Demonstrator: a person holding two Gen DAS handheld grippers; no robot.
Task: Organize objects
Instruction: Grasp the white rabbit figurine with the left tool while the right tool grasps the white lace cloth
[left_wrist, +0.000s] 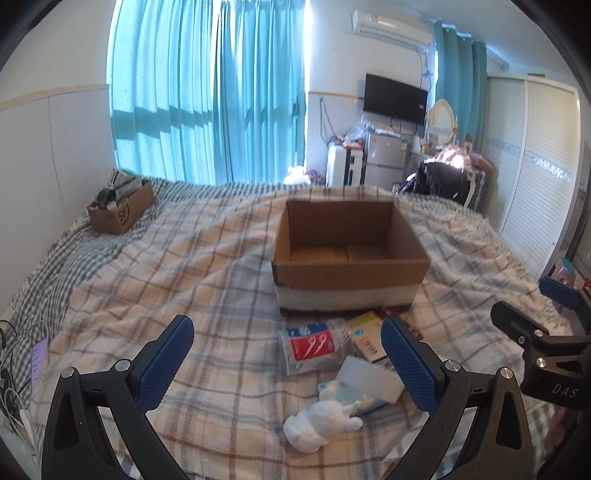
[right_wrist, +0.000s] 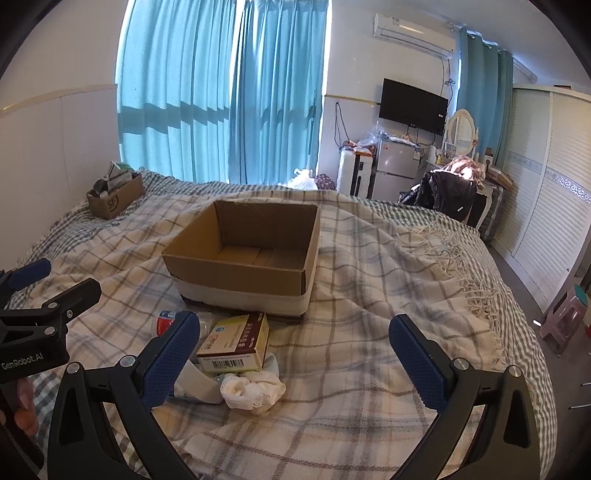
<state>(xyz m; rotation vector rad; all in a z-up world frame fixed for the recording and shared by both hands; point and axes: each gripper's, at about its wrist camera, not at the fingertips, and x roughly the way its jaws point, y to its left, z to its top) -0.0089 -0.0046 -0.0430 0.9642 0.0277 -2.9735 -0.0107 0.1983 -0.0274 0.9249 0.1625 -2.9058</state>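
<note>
Both grippers, left (left_wrist: 286, 363) and right (right_wrist: 293, 354), hover with fingers released above clutter: medicine box (right_wrist: 234, 343), packet (left_wrist: 310, 347), cloth (right_wrist: 253, 393), just before the empty carton (right_wrist: 243, 254) on the bed (right_wrist: 369, 295). Risk: soft bedding yields, so a grasp may slip.

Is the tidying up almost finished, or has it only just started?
Only just started. Done: nothing yet; the big cardboard box looks empty inside. In hand: nothing; the left gripper and right gripper are both open above the bed. Left: the medicine box, the red and blue packet, the white crumpled cloth and the pale flat pack all lie on the blanket in front of the box.
</note>
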